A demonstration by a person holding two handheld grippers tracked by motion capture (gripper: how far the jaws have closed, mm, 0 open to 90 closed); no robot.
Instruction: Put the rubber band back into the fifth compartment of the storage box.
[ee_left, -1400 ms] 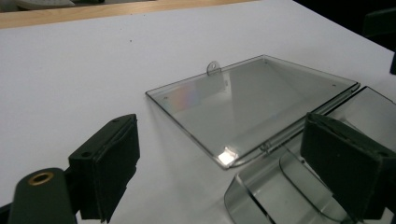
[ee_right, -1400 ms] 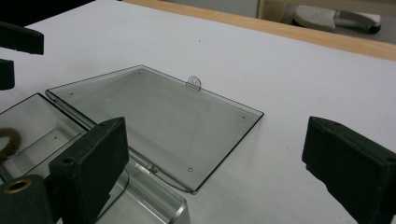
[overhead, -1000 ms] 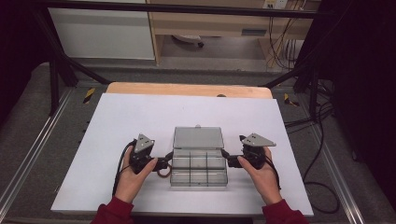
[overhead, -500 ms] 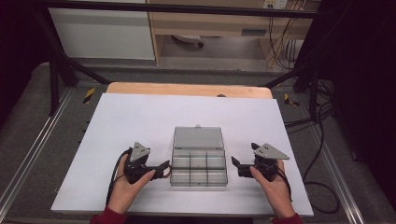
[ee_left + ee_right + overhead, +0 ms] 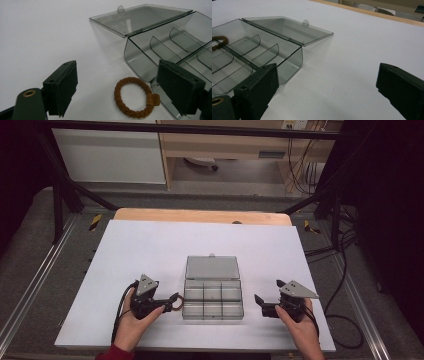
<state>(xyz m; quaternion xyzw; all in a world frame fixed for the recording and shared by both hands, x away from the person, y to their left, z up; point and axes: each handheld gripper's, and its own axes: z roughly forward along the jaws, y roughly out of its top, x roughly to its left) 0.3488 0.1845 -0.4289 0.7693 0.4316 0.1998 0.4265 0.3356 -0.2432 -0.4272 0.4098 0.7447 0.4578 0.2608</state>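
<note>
The left tool (image 5: pixel 172 302) sits low over the white desk (image 5: pixel 150 250) with its jaws spread wide, and they have just been closing a little. Between them, in the left gripper view, a brown braided ring (image 5: pixel 133 97) with a small tan tag lies flat on the desk, touched by neither pad. The ring rests just beside the left wall of a clear plastic compartment box (image 5: pixel 212 300), close to the box's near corner. In the high view the ring (image 5: pixel 176 302) shows at the tips of the left tool, hard against the box's left side.

The person's left hand (image 5: pixel 131 325) grips that tool from below, a red sleeve at the wrist.

The box stands open near the middle of the desk's front half, its lid (image 5: pixel 212 268) folded back flat on the desk on the far side. Curved dividers split its tray into compartments; they look bare.

To the right of the box, clearly apart from it, the right tool (image 5: pixel 260 304) points toward the box's right wall with its jaws open and nothing between them. The right gripper view shows only bare desk between its pads. The right hand (image 5: pixel 300 327) holds it near the desk's front edge.
</note>
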